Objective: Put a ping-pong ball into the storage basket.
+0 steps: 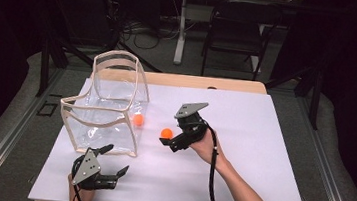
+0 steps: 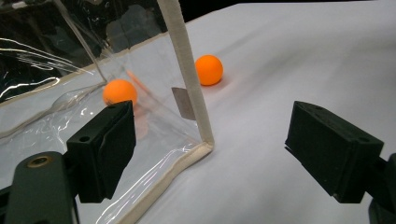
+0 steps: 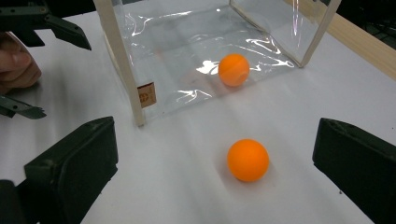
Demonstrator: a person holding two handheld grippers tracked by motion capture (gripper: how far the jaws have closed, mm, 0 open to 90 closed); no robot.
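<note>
A clear plastic bag (image 1: pixel 106 118) with cream trim (image 2: pixel 187 70) lies on its side on the left of the white table (image 1: pixel 239 177). One orange ball (image 1: pixel 138 119) rests inside it, seen through the plastic (image 2: pixel 119 91) (image 3: pixel 233 69). A second orange ball (image 1: pixel 166 132) (image 2: pixel 208 70) (image 3: pixel 248 159) sits on the bare table just right of the bag. My right gripper (image 1: pixel 170 140) (image 3: pixel 212 154) is open, its jaws either side of this ball and slightly short of it. My left gripper (image 1: pixel 119 158) (image 2: pixel 210 135) (image 3: pixel 65 79) is open at the bag's near right corner, holding nothing.
A small label (image 3: pixel 146 94) is fixed to the bag's corner trim. The table's wooden far edge (image 1: pixel 193 81) runs behind the bag. A black chair (image 1: pixel 236 31) and a table leg (image 1: pixel 181 30) stand beyond it. The white surface stretches to the right.
</note>
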